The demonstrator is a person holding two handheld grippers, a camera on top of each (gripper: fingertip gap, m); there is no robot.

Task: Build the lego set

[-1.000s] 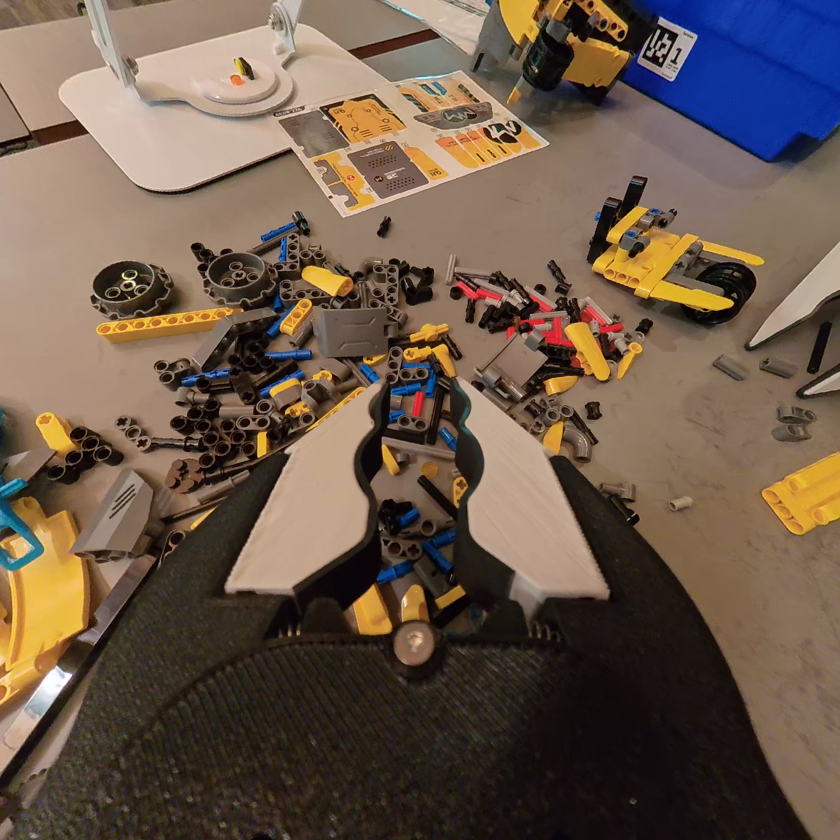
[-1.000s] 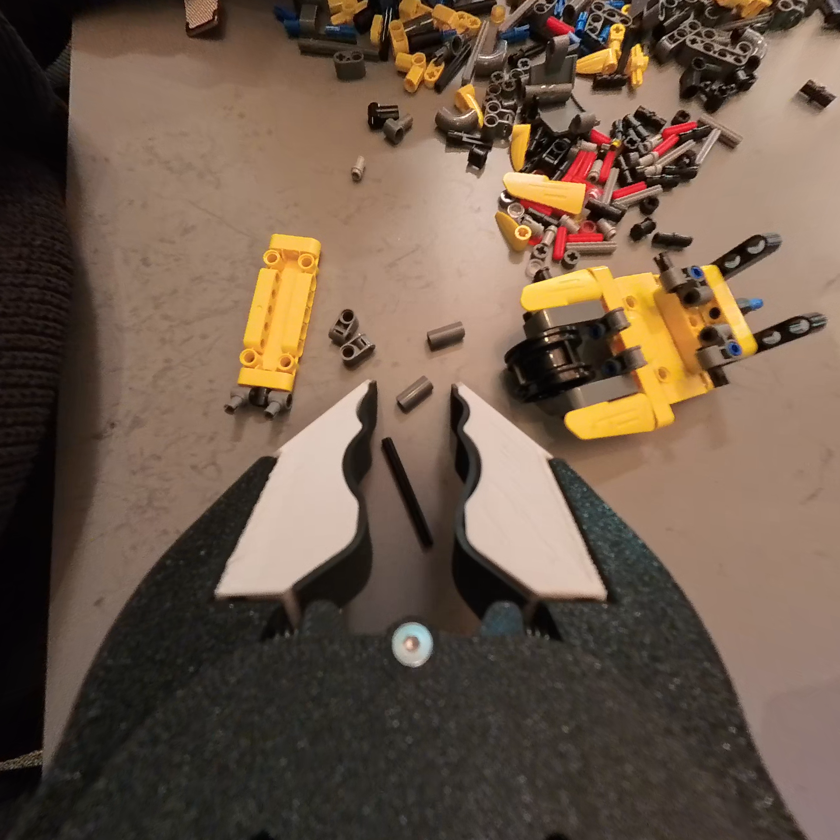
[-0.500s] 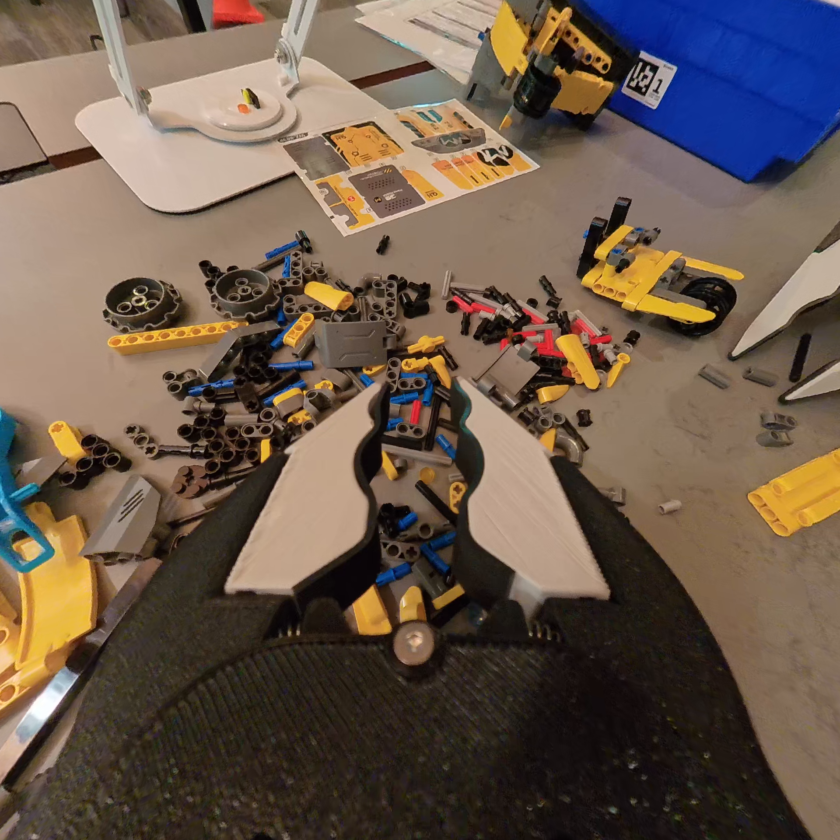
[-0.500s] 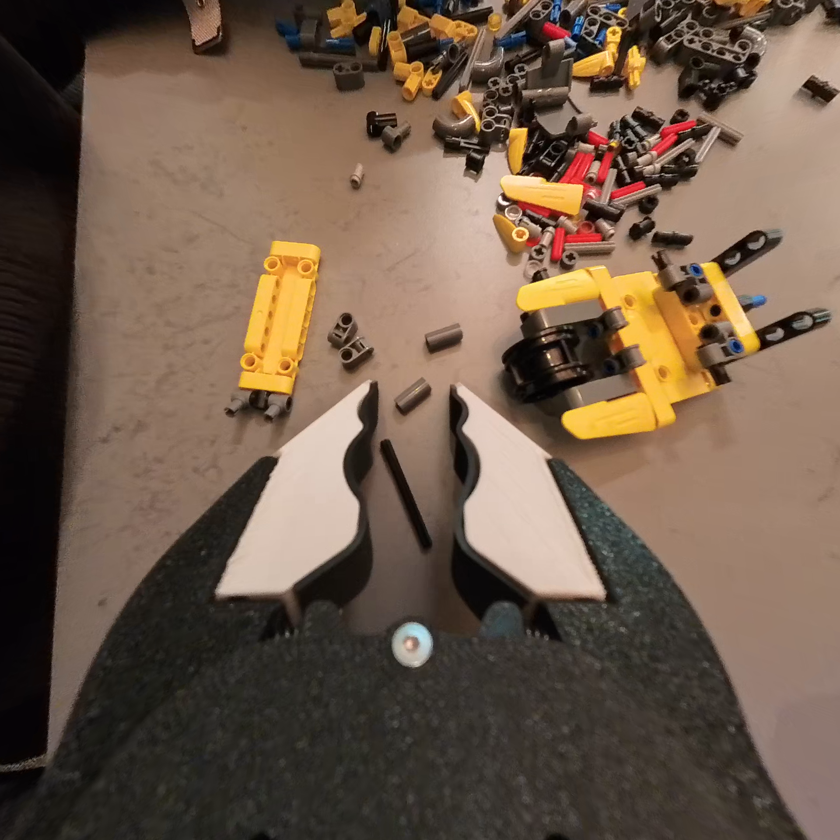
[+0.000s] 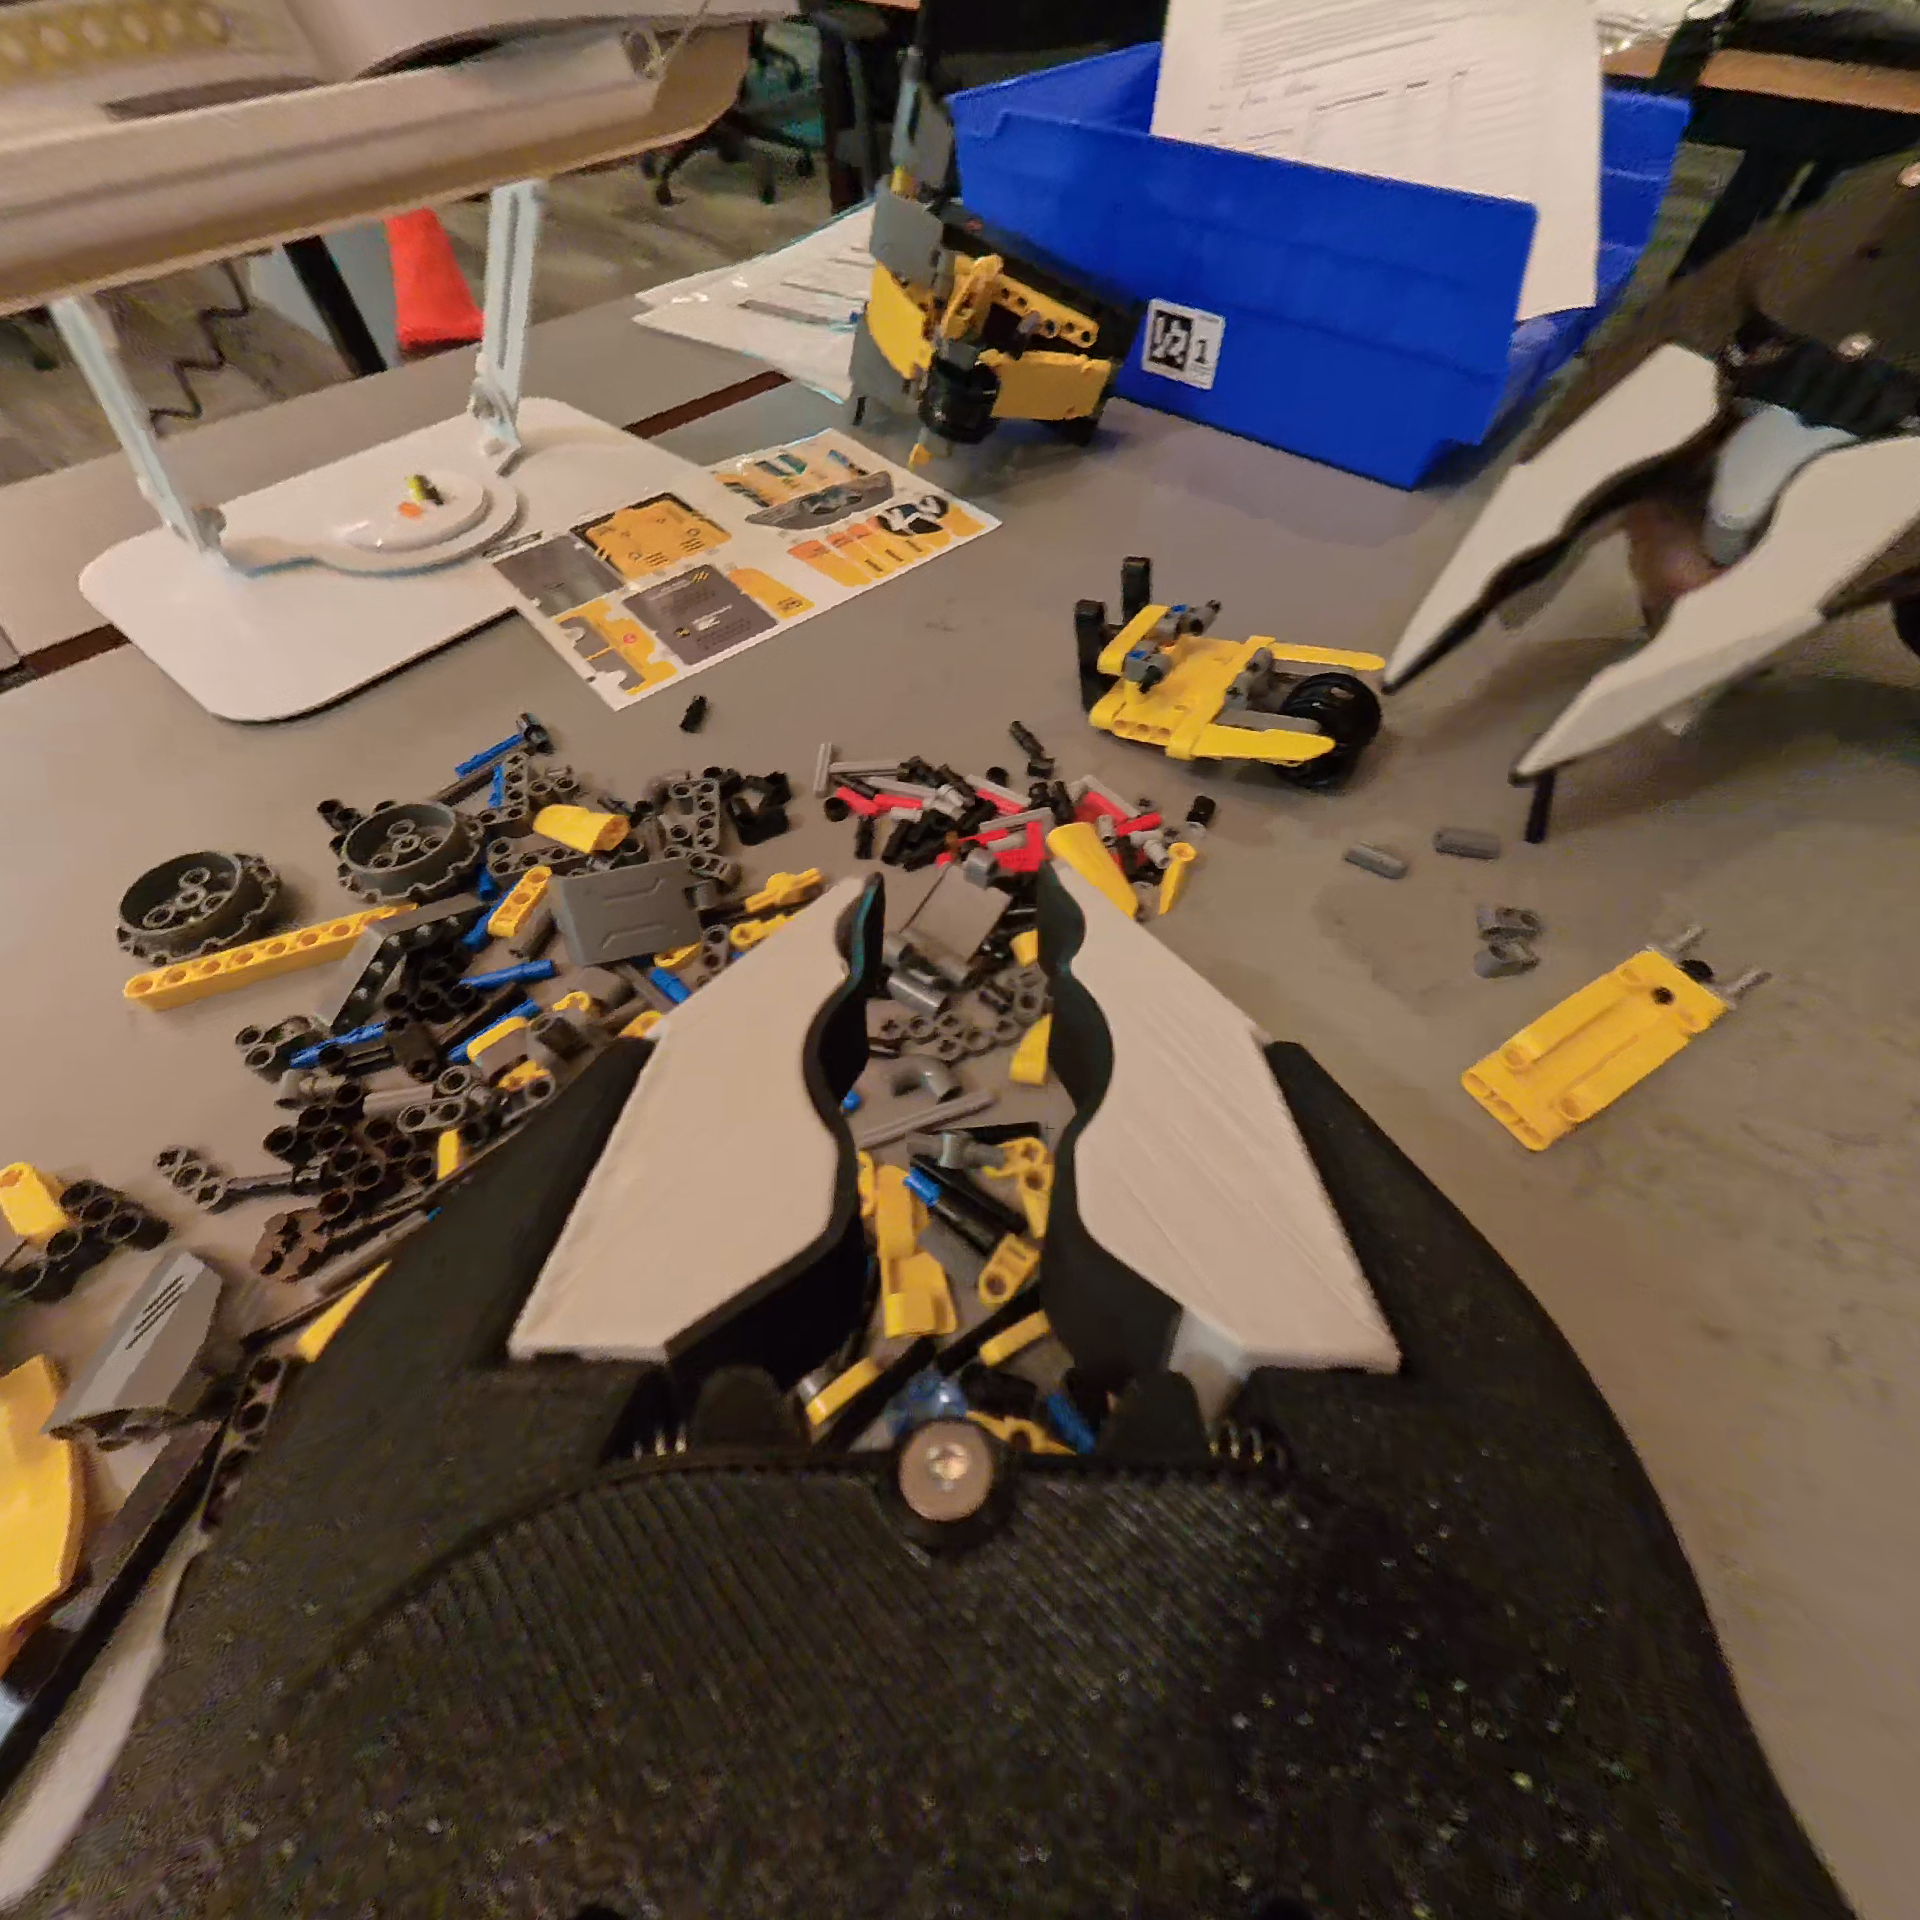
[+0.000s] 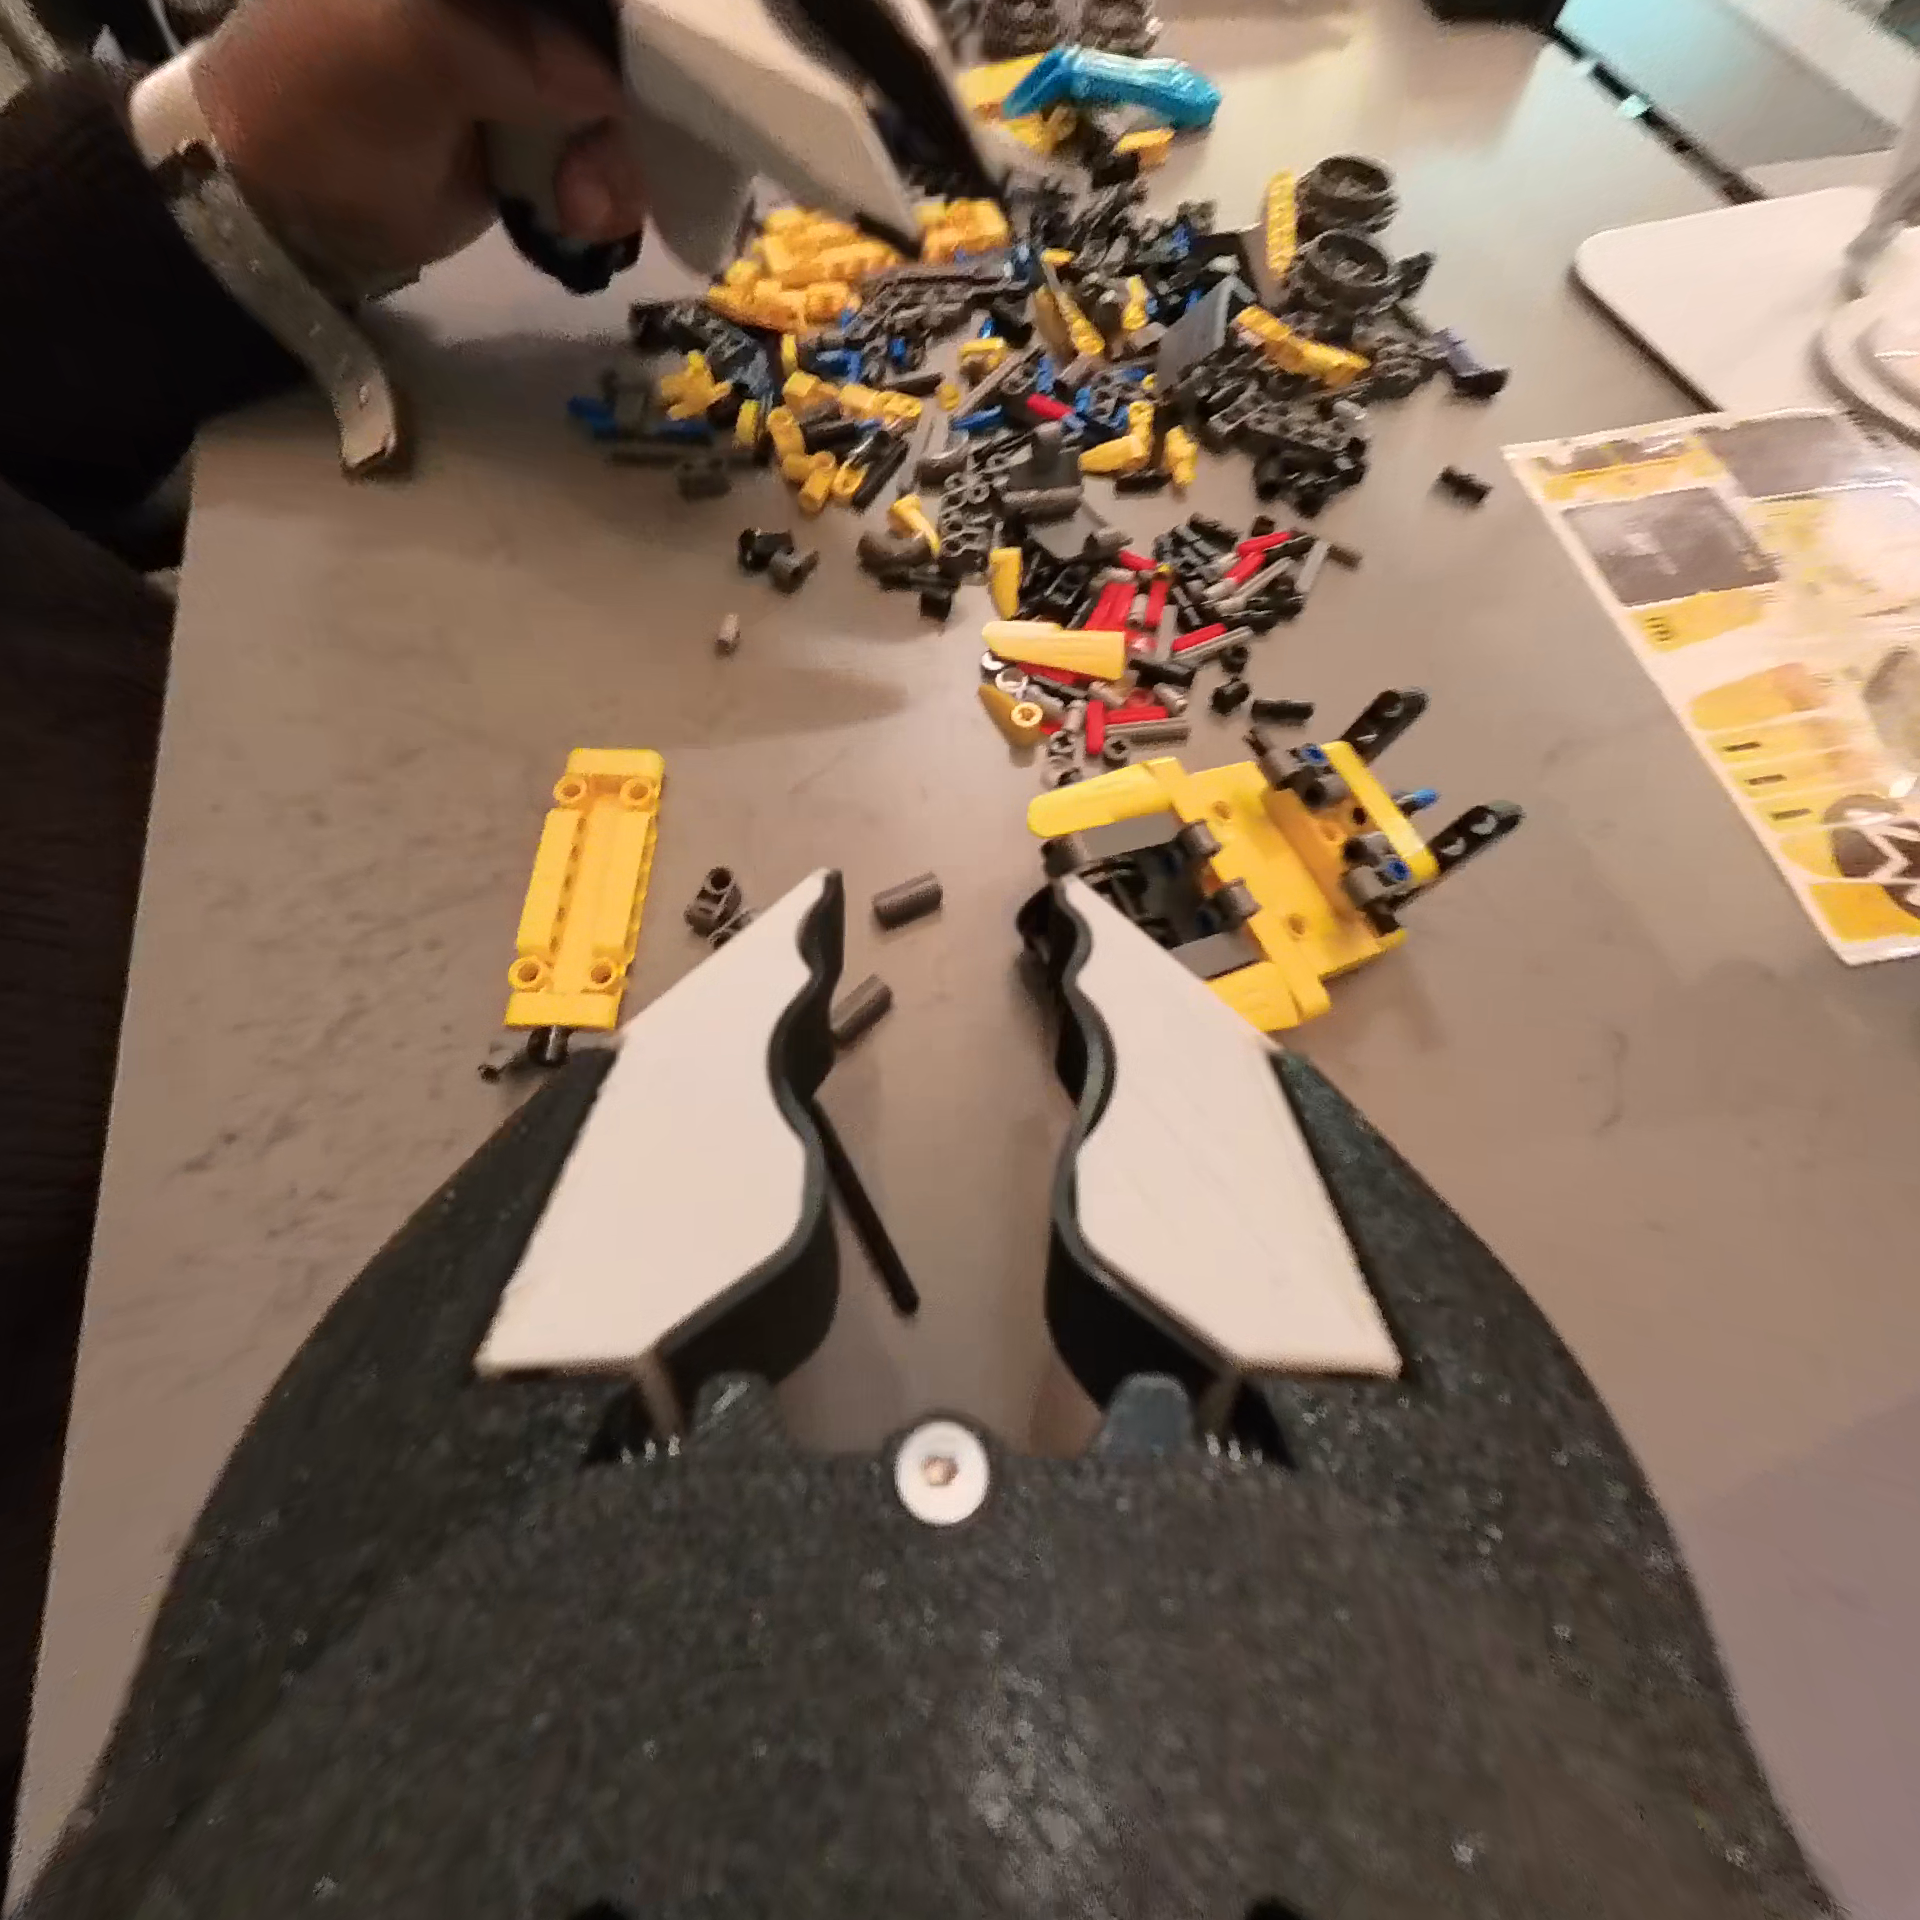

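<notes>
Left gripper point(image 5: 956, 894) gapes empty over the loose brick pile point(image 5: 644, 966). Right gripper point(image 6: 940, 904) also agape, empty, above the grey desk point(image 6: 1558, 1195); black axle point(image 6: 862, 1216) between fingers, yellow wheeled assembly point(image 6: 1247, 862) at 1 o'clock.

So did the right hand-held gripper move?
Yes. The right hand-held gripper lifted and swung right, toward the yellow wheeled model; the black rod now lies under its left finger.

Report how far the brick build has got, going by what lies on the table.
Done: one small yellow wheeled subassembly stands built. In hand: nothing; the left gripper hangs open above the loose parts pile, and the right gripper is open near a black axle. Left: that pile and the yellow panel lie unattached.
</notes>
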